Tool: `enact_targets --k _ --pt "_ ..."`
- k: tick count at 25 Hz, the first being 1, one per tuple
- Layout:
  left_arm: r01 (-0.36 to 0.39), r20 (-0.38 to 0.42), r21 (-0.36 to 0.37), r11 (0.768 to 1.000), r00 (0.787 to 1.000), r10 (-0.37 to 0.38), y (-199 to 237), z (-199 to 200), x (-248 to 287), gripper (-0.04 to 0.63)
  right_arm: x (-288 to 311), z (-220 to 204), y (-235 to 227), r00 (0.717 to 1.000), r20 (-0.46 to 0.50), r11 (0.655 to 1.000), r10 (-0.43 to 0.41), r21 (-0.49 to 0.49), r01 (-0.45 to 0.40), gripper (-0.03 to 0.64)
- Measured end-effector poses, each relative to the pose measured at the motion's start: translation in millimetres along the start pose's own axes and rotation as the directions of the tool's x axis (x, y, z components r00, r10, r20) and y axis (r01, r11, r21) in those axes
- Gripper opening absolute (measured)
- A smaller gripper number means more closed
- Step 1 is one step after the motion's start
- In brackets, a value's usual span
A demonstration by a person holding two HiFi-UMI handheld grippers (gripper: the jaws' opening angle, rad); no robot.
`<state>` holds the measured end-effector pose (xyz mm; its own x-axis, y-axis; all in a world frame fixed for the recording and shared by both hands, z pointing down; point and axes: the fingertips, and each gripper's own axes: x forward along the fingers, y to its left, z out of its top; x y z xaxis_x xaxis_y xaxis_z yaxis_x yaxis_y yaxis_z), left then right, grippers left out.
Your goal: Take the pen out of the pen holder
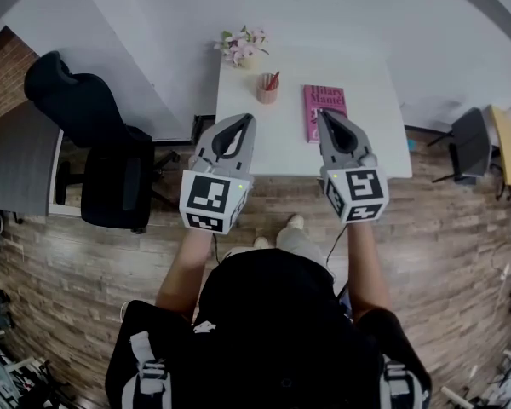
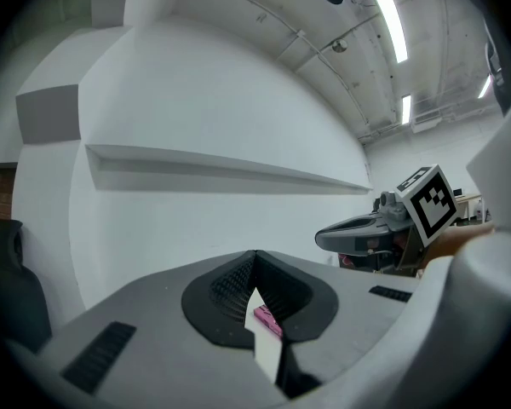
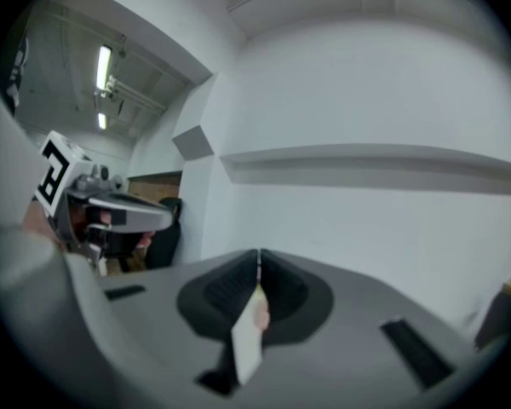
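In the head view a peach pen holder [image 1: 266, 89] with a red pen [image 1: 273, 79] stands near the far side of the white table [image 1: 277, 147]. My left gripper [image 1: 248, 118] hovers over the table's near left part, short of the holder, jaws shut and empty. My right gripper [image 1: 322, 112] is level with it, over the near end of a pink book [image 1: 325, 100], also shut and empty. In the left gripper view the left gripper [image 2: 255, 256] has its tips together, with the pink book [image 2: 267, 319] in the slit below. The right gripper [image 3: 258, 254] likewise shows its tips meeting.
A pot of pink flowers [image 1: 242, 47] stands at the table's far left corner. A black office chair [image 1: 98, 139] and a grey desk [image 1: 17, 160] stand to the left, another chair [image 1: 468, 143] to the right. White walls lie behind the table, wooden flooring [image 1: 460, 254] around it.
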<state>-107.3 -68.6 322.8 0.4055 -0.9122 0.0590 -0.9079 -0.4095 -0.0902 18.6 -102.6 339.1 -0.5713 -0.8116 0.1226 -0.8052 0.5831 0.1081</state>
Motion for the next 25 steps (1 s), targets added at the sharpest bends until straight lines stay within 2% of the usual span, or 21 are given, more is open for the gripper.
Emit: enact_targets --k 10,25 --pt "-0.018 -0.028 -0.003 1.000 0.999 0.017 11 -12 44 0.018 38 -13 -29 1.000 -0.007 0.999 0.025 0.020 -0.025 0.035" --pt "-0.110 -0.079 -0.005 0.994 0.991 0.109 55 -23 151 0.018 144 -12 -101 0.993 0.001 0.992 0.122 0.035 -0.122 0.035"
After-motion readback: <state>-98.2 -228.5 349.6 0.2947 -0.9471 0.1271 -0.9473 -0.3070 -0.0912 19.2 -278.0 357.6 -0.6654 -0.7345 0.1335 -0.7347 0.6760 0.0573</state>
